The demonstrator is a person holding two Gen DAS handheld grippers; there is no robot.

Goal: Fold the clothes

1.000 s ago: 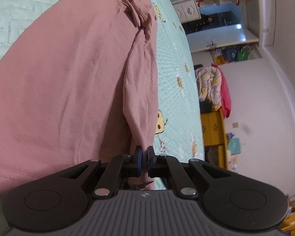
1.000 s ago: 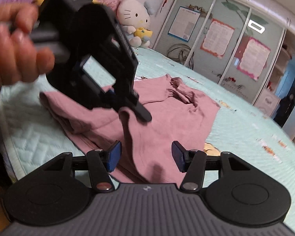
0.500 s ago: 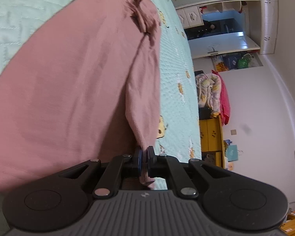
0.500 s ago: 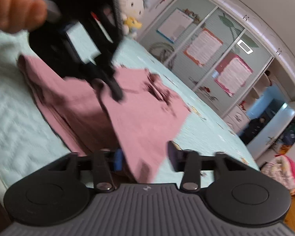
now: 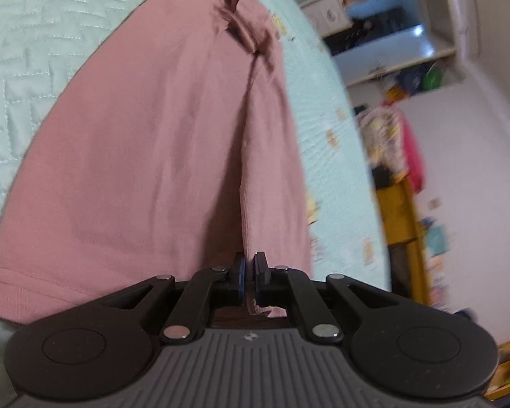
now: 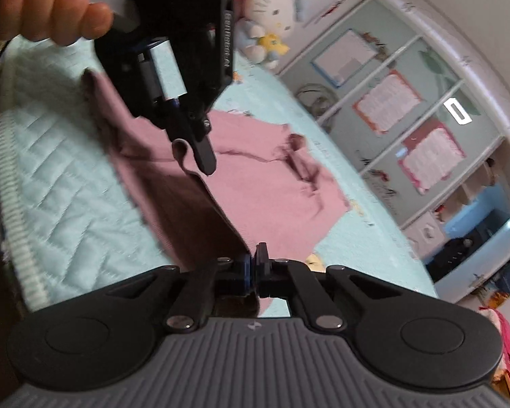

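A dusty-pink garment (image 5: 146,142) (image 6: 272,183) lies spread on a mint quilted bed (image 5: 34,34) (image 6: 68,204). My left gripper (image 5: 250,272) is shut on a lifted fold of its edge. In the right wrist view that same left gripper (image 6: 193,156) hangs above the cloth, held by a hand (image 6: 51,6), with pink fabric pinched in it. My right gripper (image 6: 254,265) is shut on the same raised edge nearer to me. The cloth stretches taut between the two grippers, lifted off the bed.
Plush toys (image 6: 265,34) sit at the head of the bed. A wardrobe with posters (image 6: 408,119) lines the far wall. A yellow cabinet (image 5: 401,231) and hanging clothes (image 5: 394,139) stand beyond the bed's edge, and an open doorway (image 6: 476,238) lies to the right.
My right gripper went from open to shut on the garment's edge. The left gripper rose and lifted its fold higher, pulling the cloth taut.
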